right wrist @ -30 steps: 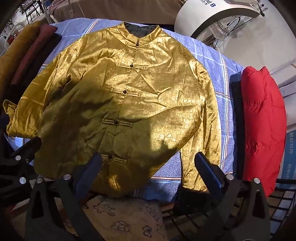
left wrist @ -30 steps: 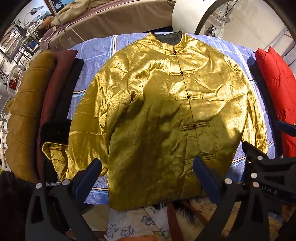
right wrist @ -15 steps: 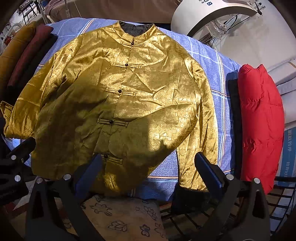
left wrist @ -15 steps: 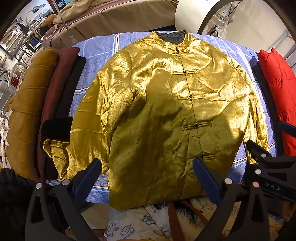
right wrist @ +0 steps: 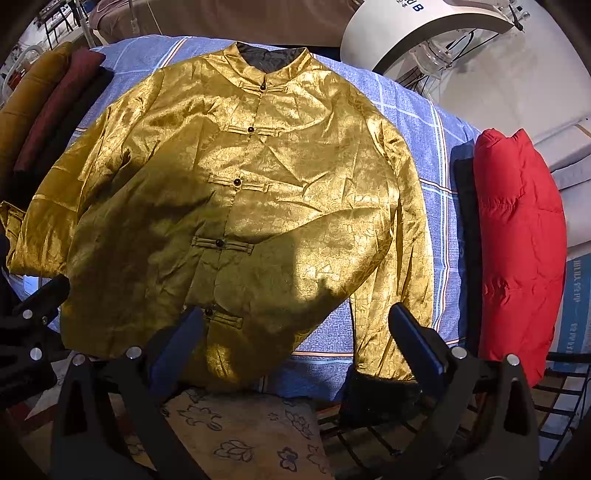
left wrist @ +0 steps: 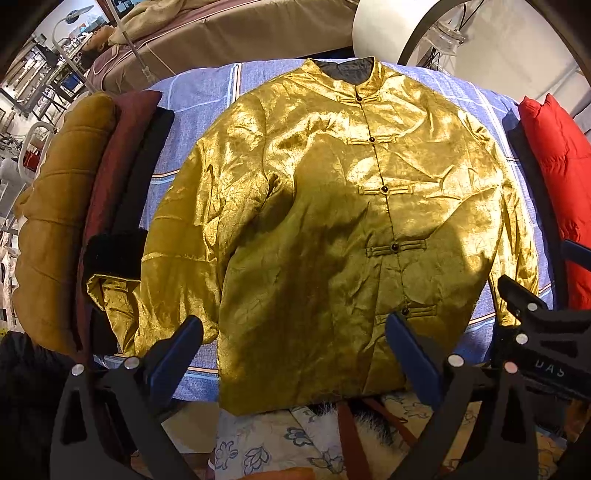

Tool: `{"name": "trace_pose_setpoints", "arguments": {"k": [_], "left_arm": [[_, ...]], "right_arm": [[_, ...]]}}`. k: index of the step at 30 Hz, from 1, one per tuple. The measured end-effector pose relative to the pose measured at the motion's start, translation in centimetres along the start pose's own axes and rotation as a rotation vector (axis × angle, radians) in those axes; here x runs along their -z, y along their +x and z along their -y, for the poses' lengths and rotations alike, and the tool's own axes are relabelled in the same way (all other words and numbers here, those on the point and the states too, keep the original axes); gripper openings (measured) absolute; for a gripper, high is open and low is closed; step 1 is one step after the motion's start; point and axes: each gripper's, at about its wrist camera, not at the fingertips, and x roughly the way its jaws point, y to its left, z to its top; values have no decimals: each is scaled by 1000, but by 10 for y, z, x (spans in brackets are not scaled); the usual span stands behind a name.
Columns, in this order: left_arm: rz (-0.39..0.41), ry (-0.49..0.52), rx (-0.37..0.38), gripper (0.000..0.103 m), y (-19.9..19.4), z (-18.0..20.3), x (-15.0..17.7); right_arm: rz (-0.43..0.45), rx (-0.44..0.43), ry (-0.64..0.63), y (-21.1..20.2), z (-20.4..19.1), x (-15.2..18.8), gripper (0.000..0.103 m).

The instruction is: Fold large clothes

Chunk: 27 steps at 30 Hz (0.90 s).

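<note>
While both tools are hovering at the near edge of the work surface, the left gripper (left wrist: 293, 345) is keeping its blue fingers (left wrist: 177, 350) spread wide, with nothing between them. The right gripper (right wrist: 295, 338) is showing the same: its fingers (right wrist: 417, 343) are standing apart and are not touching any cloth. Just beyond the left fingertips, the gold jacket (left wrist: 332, 221) is lying flat and face up, with its hem nearest and its frog buttons closed. Seen from the right wrist, the jacket (right wrist: 240, 192) is spreading ahead of the fingers, and its black-cuffed sleeve is ending just beside the right-hand fingertip. Under it, a blue checked sheet (right wrist: 406, 122) is covering the surface. To the right of the fingers a red padded garment (right wrist: 517, 240) is lying at the sheet's edge; to the left, folded mustard and maroon garments (left wrist: 66, 206) are stacking up. Past the collar, farthest away, a white machine (right wrist: 424, 26) is standing.
</note>
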Motion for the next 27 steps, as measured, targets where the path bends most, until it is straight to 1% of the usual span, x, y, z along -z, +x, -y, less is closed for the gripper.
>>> {"name": "trace_pose_setpoints", "arguments": {"k": [10, 27], "left_arm": [[0, 1, -9, 97, -1, 1, -1], [-5, -4, 6, 97, -1, 0, 0]], "right_arm": [[1, 1, 1, 0, 2, 0, 99], [0, 3, -1, 0, 3, -1, 99]]}}
